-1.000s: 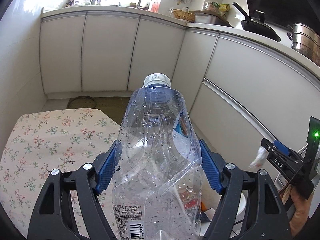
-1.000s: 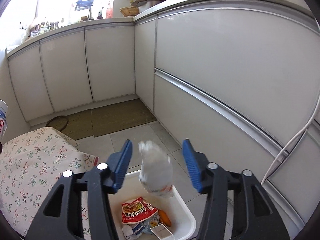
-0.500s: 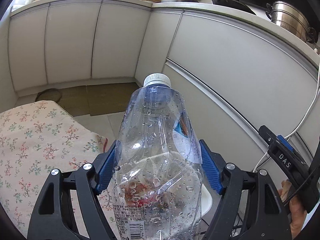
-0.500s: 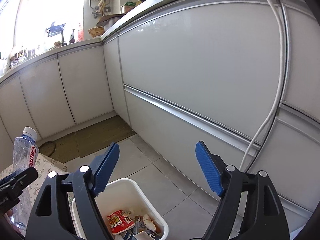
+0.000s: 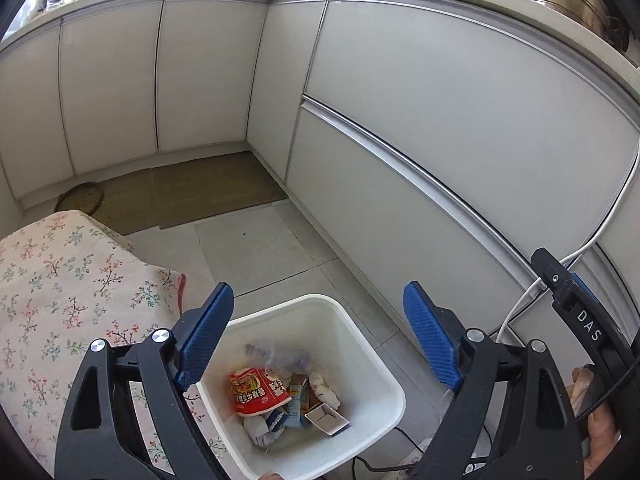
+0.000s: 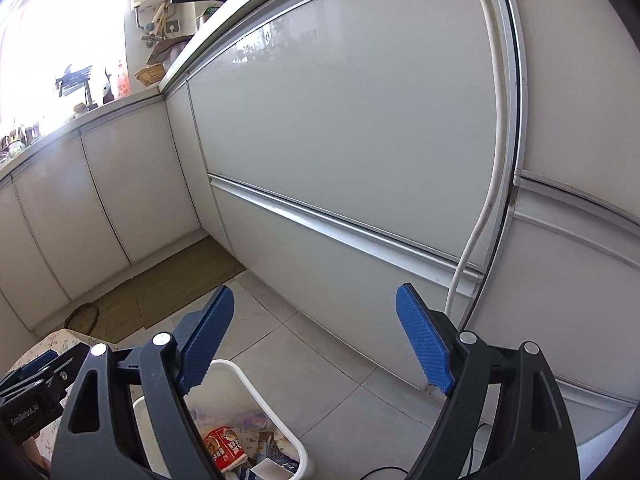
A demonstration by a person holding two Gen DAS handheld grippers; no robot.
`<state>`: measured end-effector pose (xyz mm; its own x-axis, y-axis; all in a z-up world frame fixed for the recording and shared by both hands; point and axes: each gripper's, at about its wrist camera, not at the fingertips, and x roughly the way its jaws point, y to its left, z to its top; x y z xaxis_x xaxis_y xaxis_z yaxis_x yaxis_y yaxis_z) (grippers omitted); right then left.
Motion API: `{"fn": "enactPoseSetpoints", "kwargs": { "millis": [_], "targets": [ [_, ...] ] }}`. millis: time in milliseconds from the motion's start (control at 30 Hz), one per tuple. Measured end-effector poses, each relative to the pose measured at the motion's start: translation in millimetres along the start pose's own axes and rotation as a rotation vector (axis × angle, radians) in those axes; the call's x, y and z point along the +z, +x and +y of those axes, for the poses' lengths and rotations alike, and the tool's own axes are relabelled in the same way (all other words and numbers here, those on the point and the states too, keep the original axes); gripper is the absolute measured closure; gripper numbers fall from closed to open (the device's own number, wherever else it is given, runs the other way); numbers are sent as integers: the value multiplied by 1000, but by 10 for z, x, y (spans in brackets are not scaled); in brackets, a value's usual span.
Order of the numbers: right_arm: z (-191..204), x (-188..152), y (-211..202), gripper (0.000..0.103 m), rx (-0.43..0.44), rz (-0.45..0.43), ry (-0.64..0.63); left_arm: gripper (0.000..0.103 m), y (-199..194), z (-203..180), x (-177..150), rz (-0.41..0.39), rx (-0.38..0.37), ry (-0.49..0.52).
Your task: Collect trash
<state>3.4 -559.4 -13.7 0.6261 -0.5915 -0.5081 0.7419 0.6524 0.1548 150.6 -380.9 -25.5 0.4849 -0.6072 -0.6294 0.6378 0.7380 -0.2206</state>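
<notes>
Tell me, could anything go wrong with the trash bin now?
Maybe. The plastic bottle looks blurred inside the white bin, so it might bounce back out. The open left gripper hangs just above the rim and could knock the bin over. A white cable trails beside the right gripper and could snag.

We're reading "DAS" in white on the black right gripper body; red snack wrapper print is showing too small to read.
</notes>
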Motion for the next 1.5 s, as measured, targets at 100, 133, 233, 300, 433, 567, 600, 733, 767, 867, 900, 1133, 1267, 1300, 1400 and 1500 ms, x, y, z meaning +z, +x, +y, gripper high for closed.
{"fn": "enactPoseSetpoints", "kwargs": {
  "millis": [100, 133, 233, 300, 433, 567, 600, 733, 767, 867, 900, 1133, 1267, 1300, 1400, 1500],
  "targets": [
    [62, -13, -34, 16, 2, -9, -19, 16, -44, 1, -5, -1, 22, 13],
    [94, -26, -54, 15, 2, -16, -27, 14, -61, 6, -13, -5, 34, 19],
    [177, -36, -94, 11, 6, -30, -51, 9, -127, 43, -48, -12, 64, 28],
    [227, -68, -138, 8, 8, -36, -62, 7, -176, 96, -71, -19, 86, 22],
    [327, -127, -239, 7, 19, -46, -87, 7, -319, 202, -129, -37, 141, 15],
    [487, -229, -372, 7, 52, -54, -134, 7, -465, 314, -183, -53, 203, 27],
    [530, -254, -415, 7, 60, -61, -148, 7, -512, 344, -208, -59, 220, 33],
    [655, -324, -563, 7, 89, -86, -184, 7, -708, 437, -308, -85, 280, 48],
    [676, -345, -593, 7, 100, -84, -186, 7, -764, 464, -334, -92, 287, 46],
    [722, -426, -669, 7, 146, -56, -169, 7, -937, 539, -425, -107, 306, 35],
    [739, -461, -697, 7, 160, -42, -163, 7, -993, 563, -459, -112, 310, 35],
    [892, -756, -1033, 7, 198, -39, -186, 7, -1367, 752, -657, -154, 318, 22],
    [948, -881, -1219, 7, 196, -57, -205, 7, -1534, 859, -772, -161, 303, 15],
    [968, -913, -1264, 7, 189, -63, -213, 7, -1567, 874, -799, -161, 302, 19],
    [1043, -983, -1361, 7, 191, -74, -243, 7, -1673, 923, -886, -171, 322, 25],
    [1112, -1046, -1426, 7, 196, -76, -263, 7, -1760, 1028, -956, -177, 340, 0]
  ]
}}
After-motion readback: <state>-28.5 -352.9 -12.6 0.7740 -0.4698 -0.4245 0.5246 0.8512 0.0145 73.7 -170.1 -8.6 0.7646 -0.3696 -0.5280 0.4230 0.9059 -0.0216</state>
